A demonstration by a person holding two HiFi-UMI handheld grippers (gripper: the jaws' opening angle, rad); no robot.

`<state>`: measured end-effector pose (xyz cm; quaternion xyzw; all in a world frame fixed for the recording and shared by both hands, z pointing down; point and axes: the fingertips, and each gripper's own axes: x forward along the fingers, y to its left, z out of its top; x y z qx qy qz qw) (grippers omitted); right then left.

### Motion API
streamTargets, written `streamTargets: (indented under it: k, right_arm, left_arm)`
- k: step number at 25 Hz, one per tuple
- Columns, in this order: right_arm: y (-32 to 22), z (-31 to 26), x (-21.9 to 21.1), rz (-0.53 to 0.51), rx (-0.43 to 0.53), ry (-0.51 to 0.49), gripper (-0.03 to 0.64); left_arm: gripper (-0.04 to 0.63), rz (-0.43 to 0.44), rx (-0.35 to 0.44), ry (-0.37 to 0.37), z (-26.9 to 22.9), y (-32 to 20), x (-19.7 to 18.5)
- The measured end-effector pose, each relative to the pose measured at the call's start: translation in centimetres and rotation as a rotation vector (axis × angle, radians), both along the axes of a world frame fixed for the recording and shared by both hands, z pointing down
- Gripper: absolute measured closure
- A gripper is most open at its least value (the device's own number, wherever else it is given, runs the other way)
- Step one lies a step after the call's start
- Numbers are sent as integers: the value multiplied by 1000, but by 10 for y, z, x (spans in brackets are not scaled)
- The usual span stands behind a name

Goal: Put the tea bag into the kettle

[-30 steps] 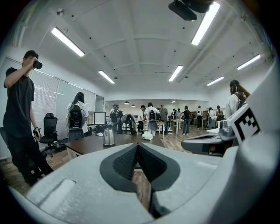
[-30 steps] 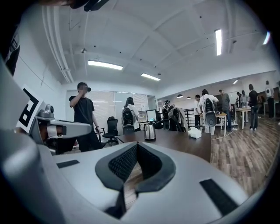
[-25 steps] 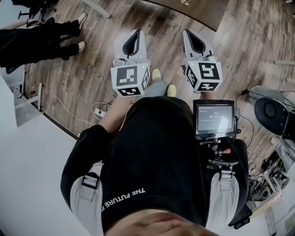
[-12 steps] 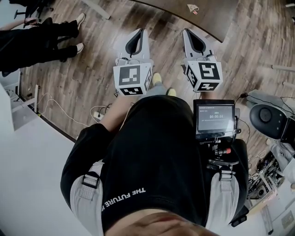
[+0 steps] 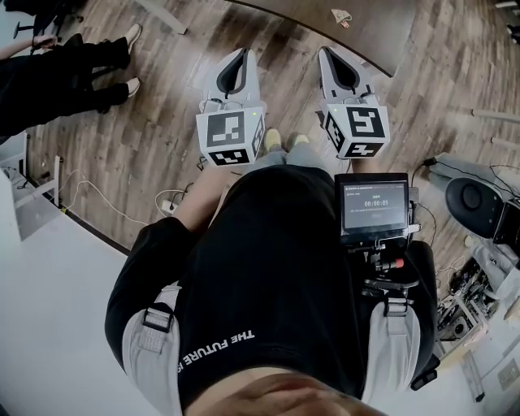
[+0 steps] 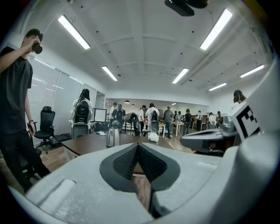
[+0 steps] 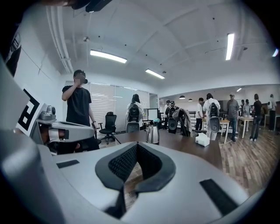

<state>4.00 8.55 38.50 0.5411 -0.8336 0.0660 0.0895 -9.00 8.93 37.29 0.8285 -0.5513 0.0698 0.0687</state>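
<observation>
A steel kettle (image 6: 113, 136) stands on a dark brown table (image 6: 87, 143) some way ahead; the right gripper view also has the kettle (image 7: 152, 134) on that table (image 7: 183, 146). A small white tea bag (image 5: 341, 15) lies on the table (image 5: 366, 32) at the top of the head view. My left gripper (image 5: 240, 54) and right gripper (image 5: 327, 50) are held side by side above the wooden floor, short of the table. Both have their jaws closed together with nothing between them, as the left gripper (image 6: 138, 144) and right gripper (image 7: 137, 143) show in their own views.
A white box (image 6: 153, 137) sits on the table to the right of the kettle. A person in black (image 7: 79, 105) stands to the left, and their legs (image 5: 57, 77) show in the head view. A monitor (image 5: 374, 205) hangs at my waist. Several people and office chairs fill the far room.
Both grippers have edged slightly forward over the floor toward the table. The table edge and tea bag have come into the head view. The jaws stay shut.
</observation>
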Motion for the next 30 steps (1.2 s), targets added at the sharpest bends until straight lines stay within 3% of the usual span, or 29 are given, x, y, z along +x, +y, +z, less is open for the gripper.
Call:
streamTargets:
  k: [15, 20, 26, 30]
  right_arm:
    - [-33, 6, 11, -13, -2, 4, 611]
    - [-55, 6, 24, -26, 12, -10, 611]
    - [-118, 4, 61, -23, 10, -35, 611]
    - [-123, 4, 66, -20, 16, -28, 611]
  left_arm:
    - [592, -35, 12, -5, 0, -32, 3]
    - [592, -39, 26, -21, -3, -52, 19]
    - [592, -32, 25, -52, -8, -113, 56]
    - [592, -30, 39, -57, -15, -118, 56]
